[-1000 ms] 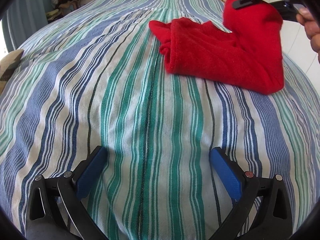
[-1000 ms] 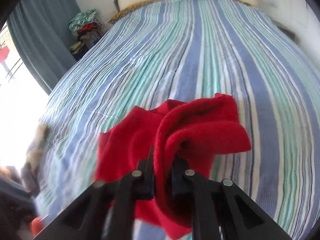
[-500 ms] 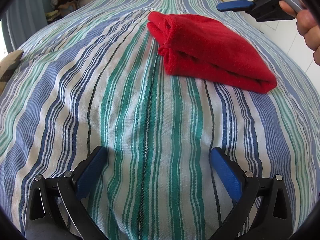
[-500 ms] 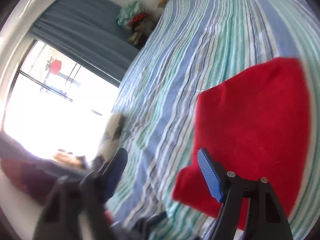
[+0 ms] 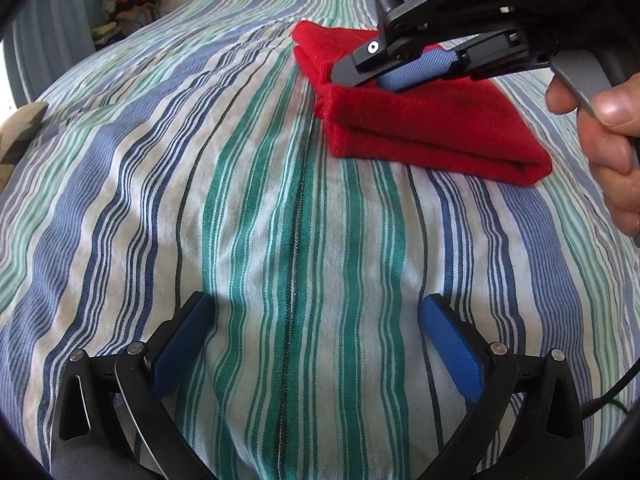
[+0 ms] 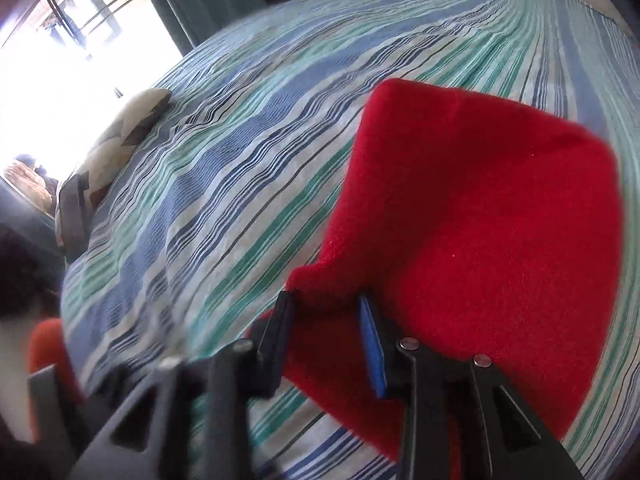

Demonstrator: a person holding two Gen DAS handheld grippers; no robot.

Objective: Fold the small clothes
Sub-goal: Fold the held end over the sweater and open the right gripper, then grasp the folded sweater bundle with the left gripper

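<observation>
My right hand-held gripper (image 6: pixel 326 316), half open and empty, hovers over the folded red garment (image 5: pixel 424 120), whose long axis runs away rightward; my left hand-held gripper (image 5: pixel 316 344) waits well apart, wide open.

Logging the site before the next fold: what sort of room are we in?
Most likely a home bedroom: the folded red garment lies on a bed with a striped bedspread, curtains hang by a bright window, and clothes are piled in the corner.

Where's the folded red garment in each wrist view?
Left wrist: red garment upper right, partly behind the right tongs.
Right wrist: red garment fills the right half, beyond the tongs.
Shared landmark: patterned cushion at left edge; at left.
</observation>
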